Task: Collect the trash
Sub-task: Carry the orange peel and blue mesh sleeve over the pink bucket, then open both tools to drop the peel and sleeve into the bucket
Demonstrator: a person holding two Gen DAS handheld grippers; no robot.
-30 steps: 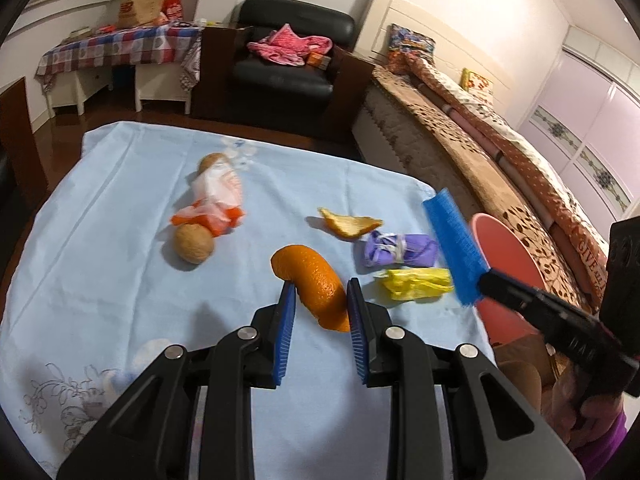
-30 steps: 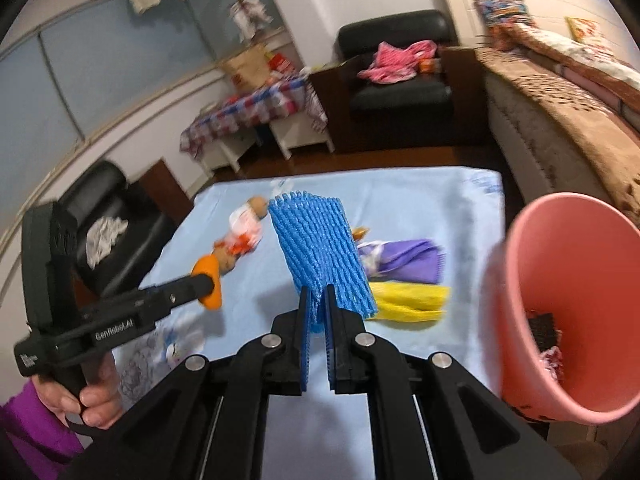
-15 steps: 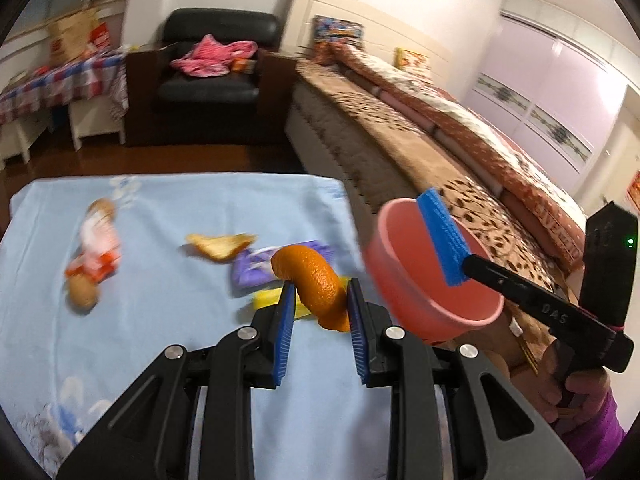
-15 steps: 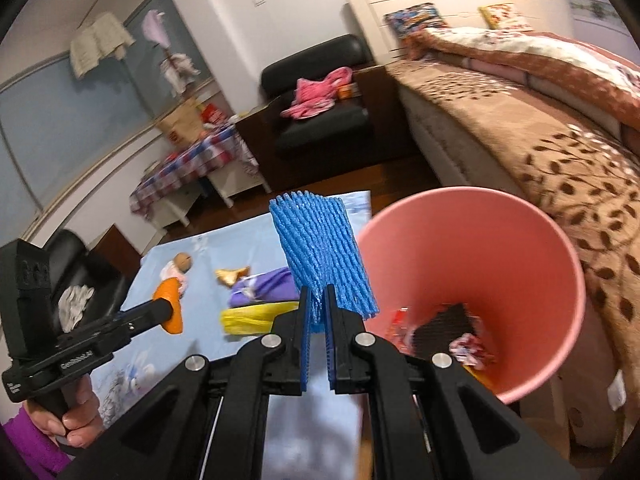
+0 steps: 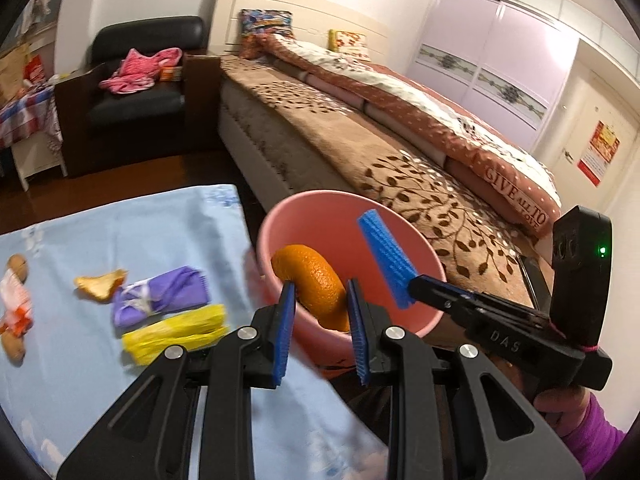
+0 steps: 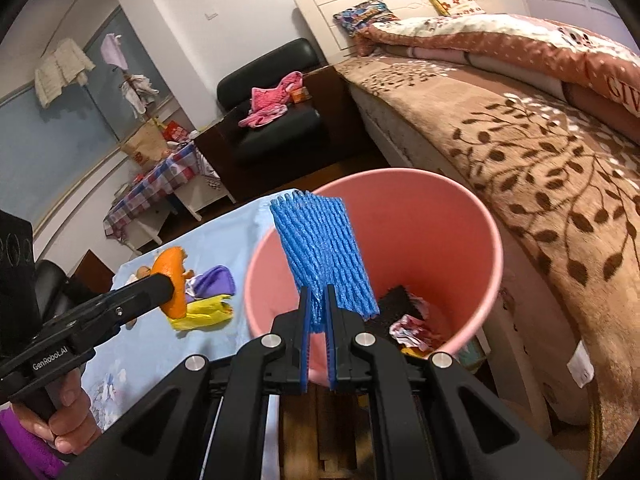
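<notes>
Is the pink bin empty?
Not empty. The right wrist view shows crumpled paper and a dark piece at the bottom of the pink bin.

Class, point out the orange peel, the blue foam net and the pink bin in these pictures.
orange peel [image 5: 316,280], left wrist view, on its pitted outer skin.
blue foam net [image 6: 322,252], right wrist view, middle of the mesh.
pink bin [image 6: 452,240], right wrist view, bare inner wall.

Ahead of the gripper and to its right runs a bed [image 5: 400,148] under a brown leaf-patterned blanket [image 6: 560,168]. Farther ahead to the left, a black armchair [image 5: 136,100] holds pink clothes [image 5: 140,70], near a checked tablecloth [image 6: 160,184].
</notes>
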